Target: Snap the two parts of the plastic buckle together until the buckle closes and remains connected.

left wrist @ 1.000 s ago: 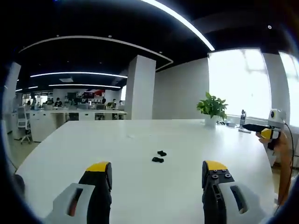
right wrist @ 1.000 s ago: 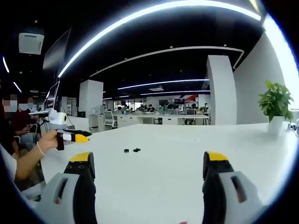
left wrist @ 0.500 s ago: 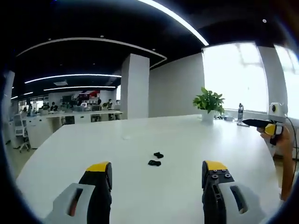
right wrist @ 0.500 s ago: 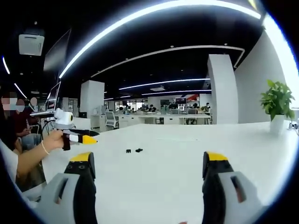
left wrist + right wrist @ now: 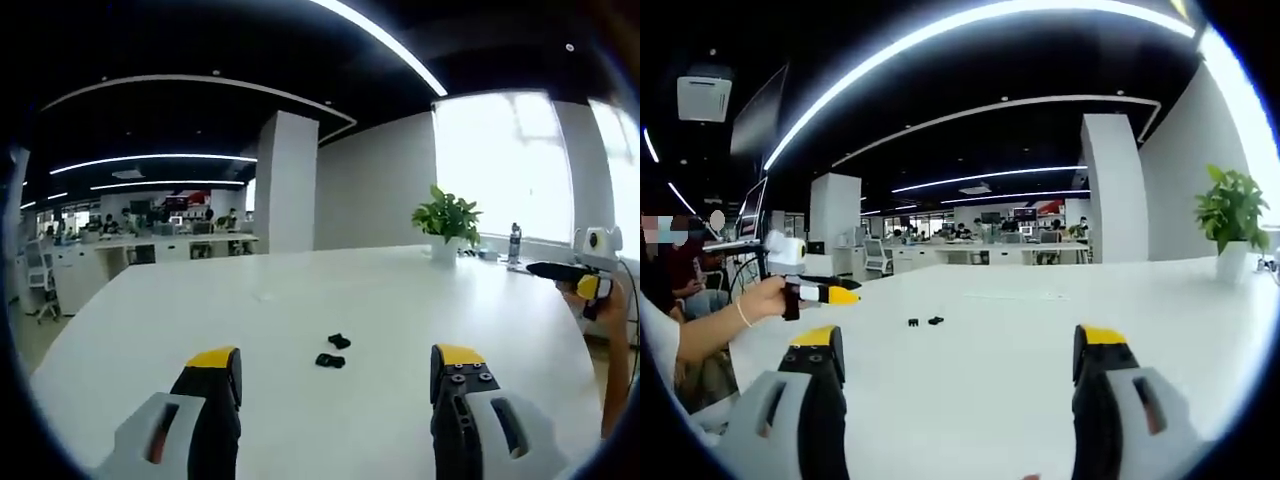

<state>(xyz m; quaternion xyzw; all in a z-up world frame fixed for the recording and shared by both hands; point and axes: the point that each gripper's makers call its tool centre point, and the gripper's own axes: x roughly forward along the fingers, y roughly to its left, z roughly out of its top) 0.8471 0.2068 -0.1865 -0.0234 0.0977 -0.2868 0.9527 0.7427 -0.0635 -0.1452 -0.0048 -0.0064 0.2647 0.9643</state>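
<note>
Two small black plastic buckle halves [image 5: 331,351] lie apart on the white table [image 5: 400,310] (both yellow-tipped grippers [image 5: 335,365] [image 5: 958,350] gape wide, holding nothing).

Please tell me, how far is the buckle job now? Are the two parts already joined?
Nothing looks done: the two buckle parts lie apart on the white table, untouched. In hand: neither is gripped; the left gripper and the right gripper are both open above the table, pointing toward the parts. Left to do: pick up each part, line them up and snap them together.
</note>
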